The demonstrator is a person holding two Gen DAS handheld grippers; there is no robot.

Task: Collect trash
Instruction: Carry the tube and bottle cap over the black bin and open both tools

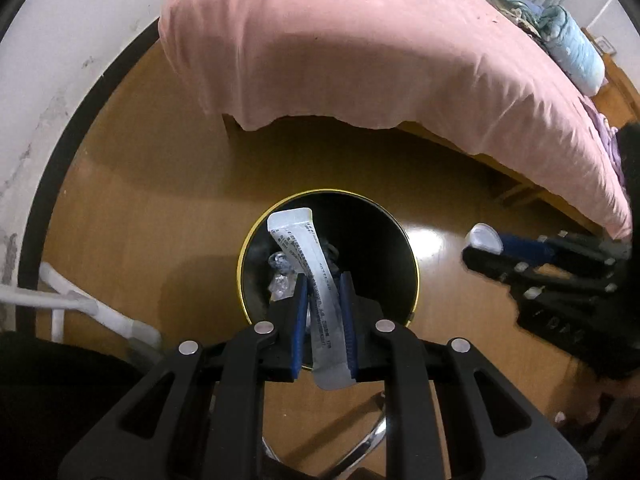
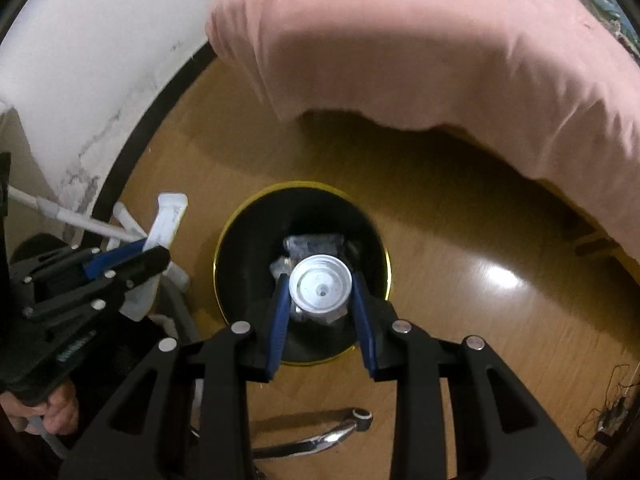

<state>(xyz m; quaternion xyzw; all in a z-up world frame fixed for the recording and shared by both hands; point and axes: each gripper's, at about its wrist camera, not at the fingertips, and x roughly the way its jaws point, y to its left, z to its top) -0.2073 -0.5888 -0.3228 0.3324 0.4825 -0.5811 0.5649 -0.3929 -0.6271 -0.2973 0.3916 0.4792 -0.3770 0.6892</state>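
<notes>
A black round trash bin with a gold rim (image 1: 414, 264) (image 2: 384, 248) stands on the wooden floor with crumpled trash (image 1: 280, 280) inside. My left gripper (image 1: 324, 284) is shut on a long white printed wrapper (image 1: 308, 248) and holds it over the bin; the wrapper also shows in the right wrist view (image 2: 166, 220). My right gripper (image 2: 320, 280) is shut on a small white plastic cup (image 2: 320, 286), bottom towards the camera, above the bin. The cup also shows in the left wrist view (image 1: 486, 238).
A bed with a pink sheet (image 1: 360, 48) (image 2: 440, 40) overhangs the floor behind the bin. White pipes (image 1: 80, 304) run along the wall at the left. A chrome chair leg (image 2: 320, 436) lies below the grippers. Cables (image 2: 612, 412) lie at the right.
</notes>
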